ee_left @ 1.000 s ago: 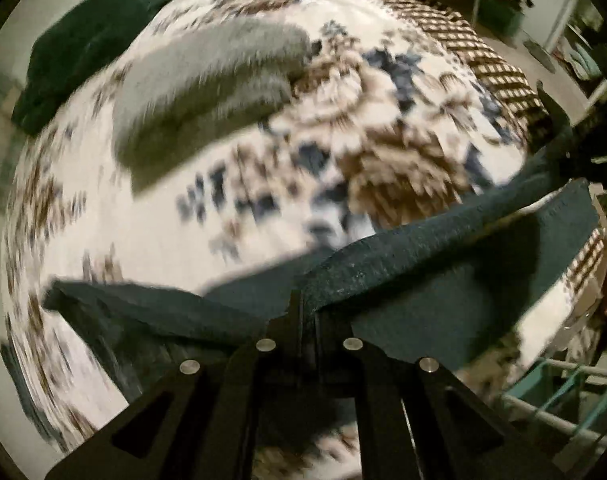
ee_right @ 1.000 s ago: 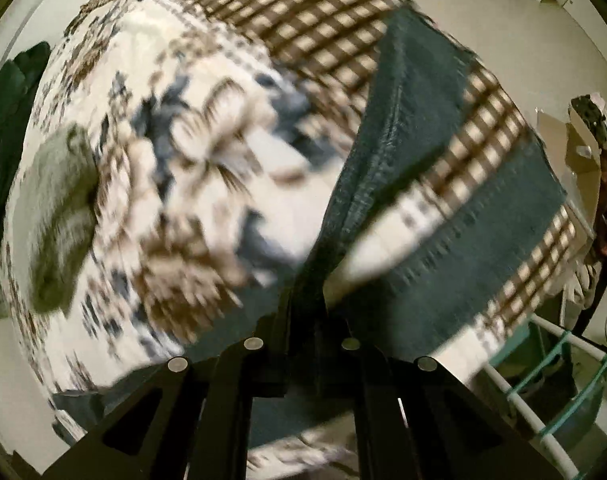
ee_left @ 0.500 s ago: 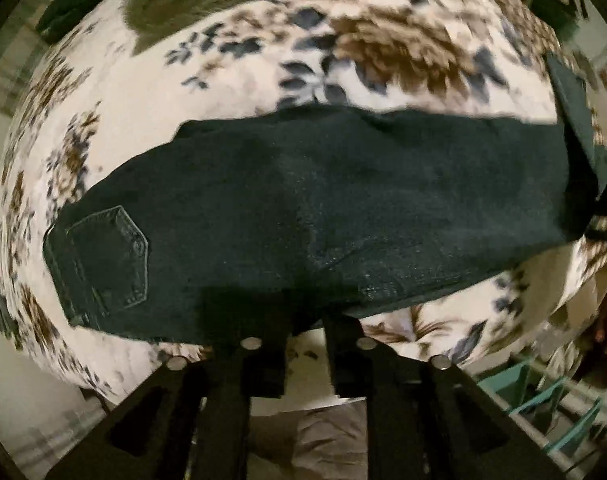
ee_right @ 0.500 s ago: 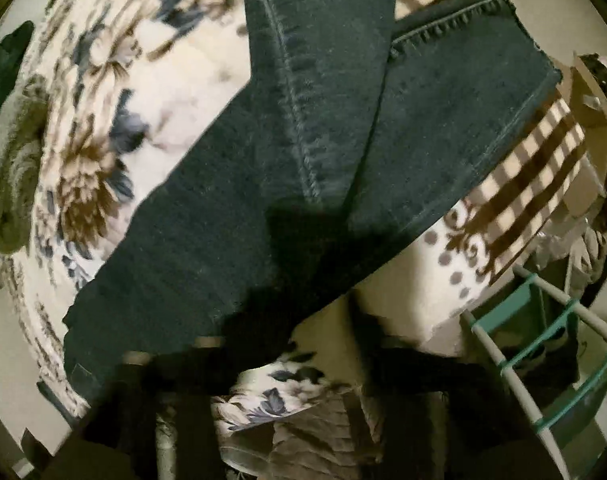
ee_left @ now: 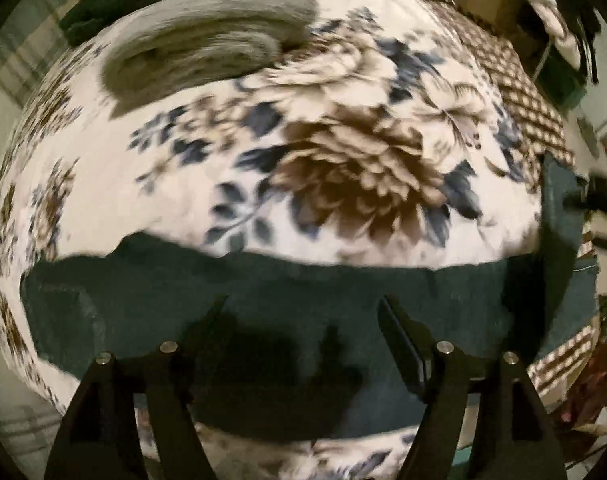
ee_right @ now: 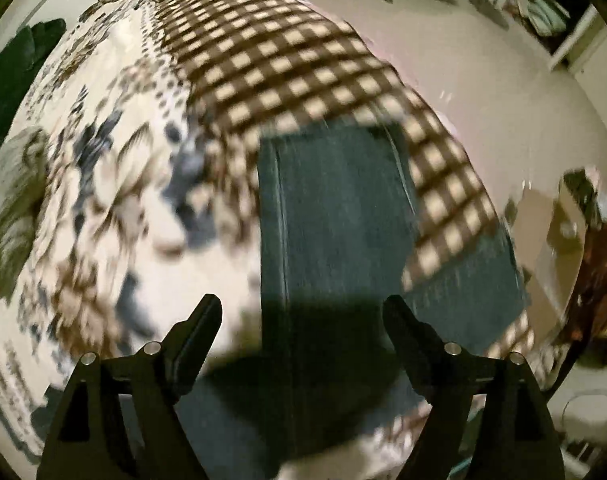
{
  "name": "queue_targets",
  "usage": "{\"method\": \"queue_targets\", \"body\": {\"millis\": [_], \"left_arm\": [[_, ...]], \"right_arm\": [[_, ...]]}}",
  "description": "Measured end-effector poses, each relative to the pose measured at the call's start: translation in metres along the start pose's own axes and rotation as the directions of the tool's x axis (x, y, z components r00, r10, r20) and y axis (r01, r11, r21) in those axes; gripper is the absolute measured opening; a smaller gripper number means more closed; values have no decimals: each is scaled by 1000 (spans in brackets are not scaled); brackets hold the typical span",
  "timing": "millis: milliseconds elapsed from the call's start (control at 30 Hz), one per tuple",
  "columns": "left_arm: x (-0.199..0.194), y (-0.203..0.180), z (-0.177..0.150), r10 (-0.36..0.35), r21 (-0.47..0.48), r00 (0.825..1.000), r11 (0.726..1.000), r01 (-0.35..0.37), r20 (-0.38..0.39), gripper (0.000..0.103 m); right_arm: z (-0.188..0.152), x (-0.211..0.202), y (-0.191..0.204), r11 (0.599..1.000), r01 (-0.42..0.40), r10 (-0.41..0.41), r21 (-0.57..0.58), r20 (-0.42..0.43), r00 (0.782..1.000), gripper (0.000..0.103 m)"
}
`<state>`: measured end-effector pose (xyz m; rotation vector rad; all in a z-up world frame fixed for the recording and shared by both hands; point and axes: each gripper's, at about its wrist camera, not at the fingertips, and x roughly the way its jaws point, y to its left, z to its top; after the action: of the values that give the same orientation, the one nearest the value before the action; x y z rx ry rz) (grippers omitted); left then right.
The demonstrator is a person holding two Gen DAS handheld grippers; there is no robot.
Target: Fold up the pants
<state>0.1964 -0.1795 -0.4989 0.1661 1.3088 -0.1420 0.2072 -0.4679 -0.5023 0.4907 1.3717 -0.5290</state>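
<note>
We see the dark pants [ee_left: 287, 312] lying flat on the floral blanket [ee_left: 343, 120] of the bed, stretched from nine to three o'clock. Our left gripper [ee_left: 303, 320] hangs over them, jaws spread wide, gripping nothing. Our right gripper [ee_right: 303, 316] is likewise spread above the pant leg [ee_right: 335, 208]. A grey folded garment [ee_left: 207, 52] sits at eleven o'clock.
</note>
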Motion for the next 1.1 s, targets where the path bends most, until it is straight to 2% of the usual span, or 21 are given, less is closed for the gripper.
{"method": "queue_targets", "body": {"millis": [100,233,267,300,333,367,400,567,767,833,867,933,967,1000,1067,1100], "left_arm": [[19,-19,10,11,34,1000,999,-11,-5,72],[26,-34,21,9,43,1000,999,-9,6,72],[25,-37,23,2,40,1000,999,-3,9,72],[24,-39,25,0,39,1000,999,-1,12,72],[23,-42,26,-3,40,1000,999,3,13,72],[21,-45,27,-6,43,1000,999,5,12,72],[19,-48,27,-8,52,1000,999,7,13,72],[19,-62,26,11,95,1000,995,-11,0,72],[24,-73,17,26,119,999,993,-23,-27,72],[24,-75,13,30,130,999,991,-26,-28,72],[25,-77,10,36,138,999,990,-31,-31,72],[25,-79,4,42,154,998,987,-35,-41,72],[24,-80,1,43,160,998,986,-35,-45,72],[24,-81,-3,50,170,997,985,-41,-50,72],[25,-82,-8,60,184,997,982,-49,-55,72],[25,-82,-11,64,190,996,980,-52,-59,72]], "right_arm": [[28,24,15,994,79,-78,-69,10,997,85],[41,51,21,981,144,-147,-132,-12,989,82],[42,55,16,980,146,-150,-134,-21,989,66],[42,55,12,979,153,-157,-132,-19,987,46],[42,52,3,982,153,-155,-114,-8,988,38],[42,48,-6,986,140,-141,-93,3,990,22],[40,42,-18,989,133,-132,-64,18,991,13],[27,9,-93,988,76,-86,136,68,994,10],[-7,15,-183,933,-47,25,358,66,997,10],[-26,33,-205,899,-110,96,424,55,994,10],[-36,41,-215,882,-119,114,455,38,993,14],[-53,61,-242,817,-155,175,555,17,984,27],[-60,65,-245,797,-175,197,578,25,980,37],[-65,69,-254,767,-205,226,608,44,973,41],[-70,69,-267,720,-271,276,639,96,956,41],[-71,69,-269,715,-282,282,640,105,954,41]]}}
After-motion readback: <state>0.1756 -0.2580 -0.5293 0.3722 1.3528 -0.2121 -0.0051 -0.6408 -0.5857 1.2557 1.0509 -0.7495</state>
